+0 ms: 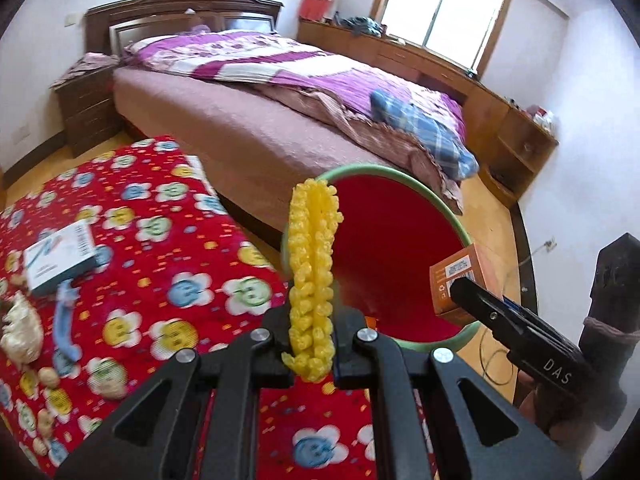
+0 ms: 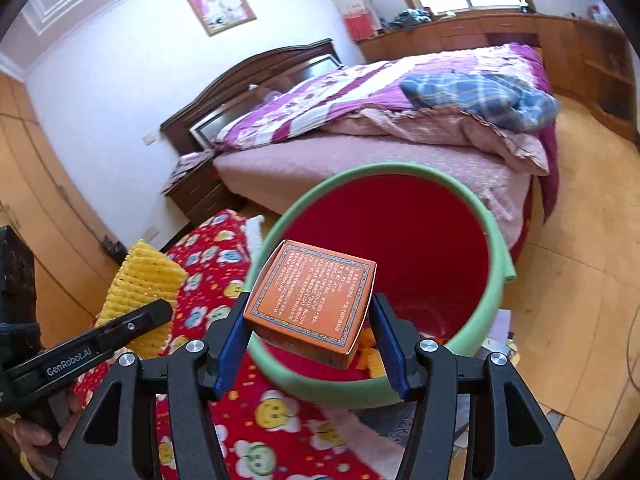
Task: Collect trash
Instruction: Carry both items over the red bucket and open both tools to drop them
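left gripper [image 1: 312, 332]: pinched tight on yellow foam net [image 1: 312, 276], knobbly mesh, upright, just before bin rim
right gripper [image 2: 310, 320]: clamps orange box [image 2: 310, 300] by its sides over bin mouth
box print: gold text, too small to read
bin [image 2: 486, 308]: red inside, green rim, bottom mostly hidden
gripper marks: "GenRobot.AI", "DAS"
blanket [image 1: 160, 240]: red floral, white box [image 1: 60, 256] on it, blurred

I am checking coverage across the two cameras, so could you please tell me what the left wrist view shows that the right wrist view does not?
Only the left wrist view shows the white and blue box and blue strip lying on the red flowered blanket.

Only the right wrist view shows the framed photo on the wall and the printed face of the orange box.

Both show the red bin with a green rim, the bed, the yellow foam net in the left gripper, and the right gripper holding the orange box.
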Motion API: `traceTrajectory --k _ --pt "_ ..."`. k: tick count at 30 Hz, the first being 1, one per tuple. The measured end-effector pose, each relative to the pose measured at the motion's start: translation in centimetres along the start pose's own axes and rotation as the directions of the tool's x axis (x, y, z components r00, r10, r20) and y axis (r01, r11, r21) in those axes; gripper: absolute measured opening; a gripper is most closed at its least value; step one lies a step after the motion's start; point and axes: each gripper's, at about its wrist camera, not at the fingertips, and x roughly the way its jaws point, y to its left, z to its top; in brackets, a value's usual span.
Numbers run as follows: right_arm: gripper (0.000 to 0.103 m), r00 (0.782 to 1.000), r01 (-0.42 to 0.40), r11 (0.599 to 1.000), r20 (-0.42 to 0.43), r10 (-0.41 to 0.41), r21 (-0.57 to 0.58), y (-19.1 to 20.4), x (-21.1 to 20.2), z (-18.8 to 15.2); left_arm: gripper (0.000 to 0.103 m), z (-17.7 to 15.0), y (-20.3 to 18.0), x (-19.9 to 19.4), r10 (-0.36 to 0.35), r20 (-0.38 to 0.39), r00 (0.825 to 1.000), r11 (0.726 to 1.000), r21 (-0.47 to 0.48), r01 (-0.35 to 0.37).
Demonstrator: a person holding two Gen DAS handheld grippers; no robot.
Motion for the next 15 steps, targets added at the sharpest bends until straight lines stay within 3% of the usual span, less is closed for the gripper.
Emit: traceTrajectory --k 8,12,15 --pt "0.06 1.0 0.021 0.999 -0.023 -0.021 0.027 -1.7 1.1 -0.1 0.011 0.6 -2.4 3.2 -0.022 -0.001 1.0 0.997 0.073 0.022" --pt "0.06 0.999 0.028 0.999 -0.031 -0.027 0.042 -2.5 1.6 0.0 0.029 0.8 -2.6 4.3 -0.034 -0.025 0.999 0.998 0.06 0.036" --pt "0.06 0.999 0.03 0.998 -0.038 -0.028 0.048 -2.9 2.0 0.1 0.031 0.7 -2.6 4.6 -0.034 -0.023 0.999 0.998 0.057 0.035"
